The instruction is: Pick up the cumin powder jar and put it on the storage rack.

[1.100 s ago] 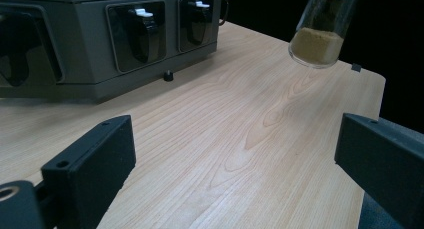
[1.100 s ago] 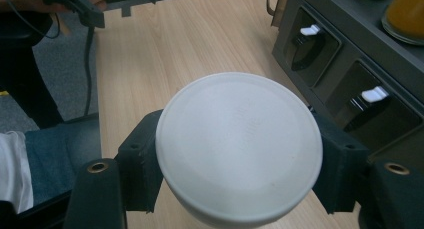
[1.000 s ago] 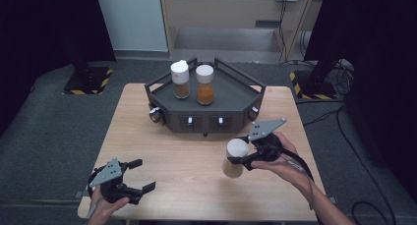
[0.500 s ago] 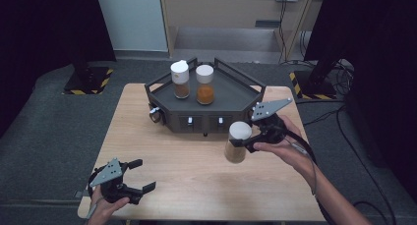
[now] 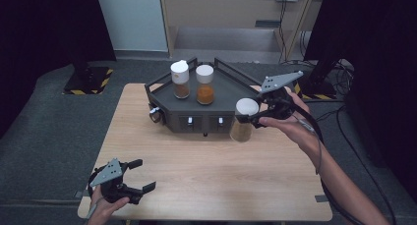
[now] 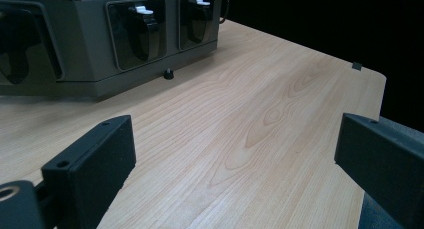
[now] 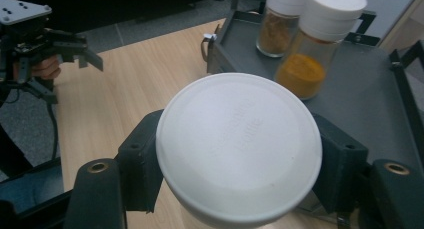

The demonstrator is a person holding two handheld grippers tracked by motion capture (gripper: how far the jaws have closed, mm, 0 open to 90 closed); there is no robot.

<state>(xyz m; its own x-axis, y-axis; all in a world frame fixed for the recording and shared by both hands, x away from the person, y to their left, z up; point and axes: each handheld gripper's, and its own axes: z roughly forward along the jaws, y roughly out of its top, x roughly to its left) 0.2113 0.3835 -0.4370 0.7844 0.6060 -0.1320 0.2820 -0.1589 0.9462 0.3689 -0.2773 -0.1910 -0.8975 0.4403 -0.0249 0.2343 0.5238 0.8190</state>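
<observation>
My right gripper (image 5: 251, 118) is shut on a glass jar (image 5: 241, 130) with a white lid (image 7: 239, 146) and brownish powder. It holds the jar above the table, just in front of the right front corner of the dark grey tray (image 5: 231, 85). Two more white-lidded jars stand upright in the tray, one with brown powder (image 5: 180, 80) and one with orange powder (image 5: 204, 85). My left gripper (image 5: 143, 174) rests near the table's front left corner, open, with nothing between its jaws (image 6: 235, 154).
The tray sits at the back middle of the wooden table (image 5: 216, 171), its front wall (image 6: 75, 39) carrying small latched windows. Bare tray floor (image 7: 360, 104) lies to the right of the two jars. Dark floor surrounds the table.
My right gripper has lifted the jar off the table and carried it up and back toward the tray's right front corner. The left gripper has stayed put.
</observation>
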